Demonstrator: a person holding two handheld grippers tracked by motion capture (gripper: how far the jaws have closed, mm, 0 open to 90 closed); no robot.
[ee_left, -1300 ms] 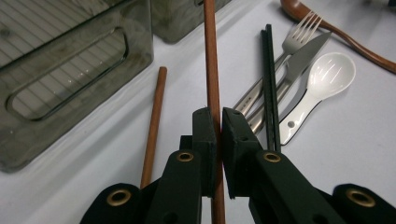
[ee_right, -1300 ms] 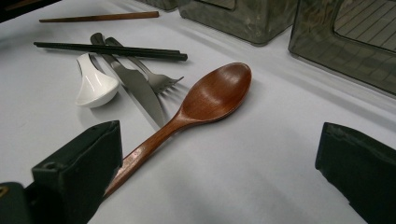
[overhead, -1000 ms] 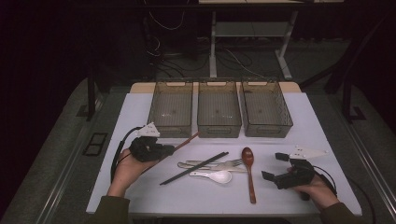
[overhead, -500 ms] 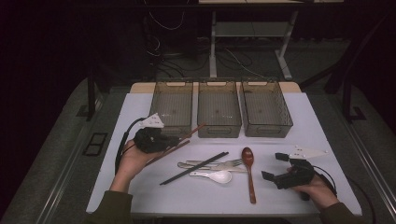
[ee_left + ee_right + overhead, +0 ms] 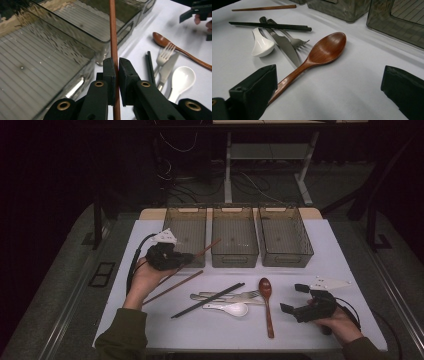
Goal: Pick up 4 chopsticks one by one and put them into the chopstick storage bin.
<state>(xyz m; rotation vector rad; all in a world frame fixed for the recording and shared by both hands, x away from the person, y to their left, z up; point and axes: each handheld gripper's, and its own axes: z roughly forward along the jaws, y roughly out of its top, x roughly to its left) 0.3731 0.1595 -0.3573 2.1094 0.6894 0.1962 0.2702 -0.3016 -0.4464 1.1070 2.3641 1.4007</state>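
Holding one brown chopstick (image 5: 113, 37) pinched in our left gripper (image 5: 187, 257) by the left bin (image 5: 186, 236); right gripper (image 5: 295, 299) gapes empty near the bench's front-right corner. Next we probably drop it in.

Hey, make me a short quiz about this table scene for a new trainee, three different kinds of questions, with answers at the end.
1. True or false: the left gripper is shut on a brown chopstick.
2. Multiple choice: how do the right gripper's jaws stand? A) wide open B) clamped on the fork C) shut on nothing
3. Fill in: the white spoon lies on the table beside the fork and the ____.

Key:
1. True; the chopstick runs between the closed jaws, over the left bin.
2. A; the wooden spoon lies on the table ahead of them, unheld.
3. Knife.
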